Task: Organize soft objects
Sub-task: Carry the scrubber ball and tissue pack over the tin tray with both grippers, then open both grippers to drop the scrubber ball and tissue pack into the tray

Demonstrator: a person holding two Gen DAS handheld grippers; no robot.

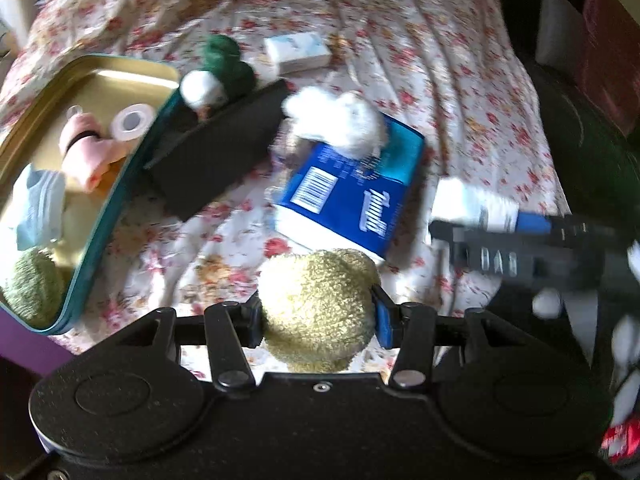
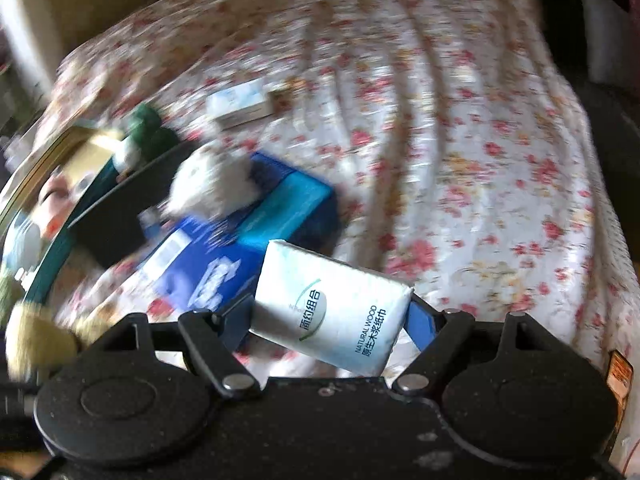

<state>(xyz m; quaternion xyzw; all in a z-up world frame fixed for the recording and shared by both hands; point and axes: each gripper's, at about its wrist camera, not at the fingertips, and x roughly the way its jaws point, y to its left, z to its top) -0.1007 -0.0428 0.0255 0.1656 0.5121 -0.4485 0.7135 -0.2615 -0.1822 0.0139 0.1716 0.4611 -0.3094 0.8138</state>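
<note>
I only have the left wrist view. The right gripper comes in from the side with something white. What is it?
Observer: A white tissue pack, printed NATURAL WOOD, clamped between the right gripper's fingers.
Operator: Is it held square?
Observer: No, it sits tilted between the fingers, one corner pointing down toward the camera.
Operator: Anything directly under it?
Observer: Its upper corner overlaps the blue tissue package in that view; beyond it lies bare floral bedsheet.
Operator: Does that camera see my gripper's load?
Observer: Yes, the fuzzy yellow-green ball shows blurred at its left edge.
</note>
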